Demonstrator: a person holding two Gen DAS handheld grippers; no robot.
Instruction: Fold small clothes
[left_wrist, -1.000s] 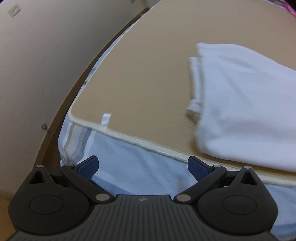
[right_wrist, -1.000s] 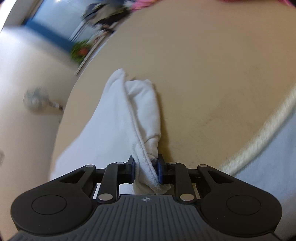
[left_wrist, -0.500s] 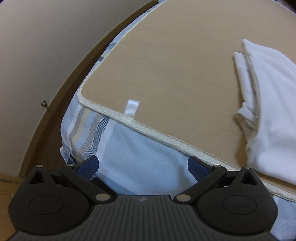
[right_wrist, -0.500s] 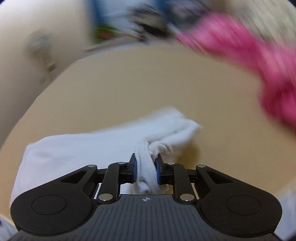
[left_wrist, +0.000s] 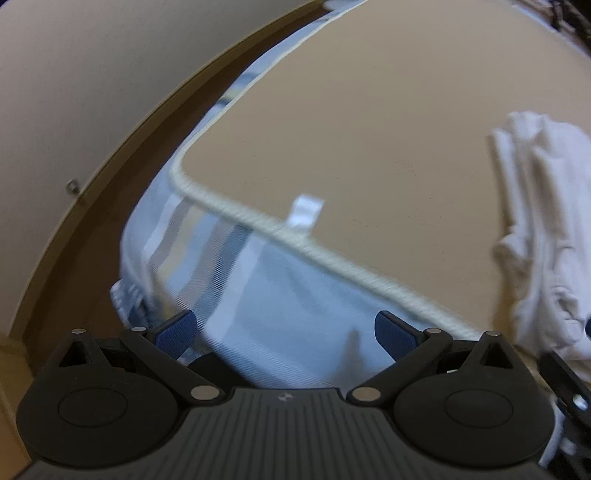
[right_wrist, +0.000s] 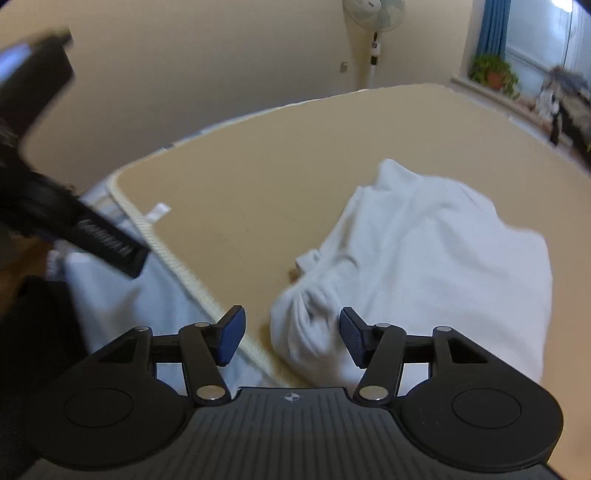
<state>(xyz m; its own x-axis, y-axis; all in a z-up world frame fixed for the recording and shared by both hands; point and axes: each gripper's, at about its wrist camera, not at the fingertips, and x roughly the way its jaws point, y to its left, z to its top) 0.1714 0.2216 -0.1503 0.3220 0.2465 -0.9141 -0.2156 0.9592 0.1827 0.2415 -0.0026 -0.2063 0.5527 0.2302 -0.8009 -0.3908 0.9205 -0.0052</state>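
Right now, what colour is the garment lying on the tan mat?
White, plain with no pattern. The garment shows best in the right wrist view, on the tan mat.

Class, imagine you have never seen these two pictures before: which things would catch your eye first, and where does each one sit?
First, the white garment, lying bunched on the tan mat near its corded front edge. Next, the right gripper, whose fingers have just been opening: a fold of the cloth lies between them, but the pads no longer press it. Off to the left, the left gripper hangs open over the pale blue sheet.
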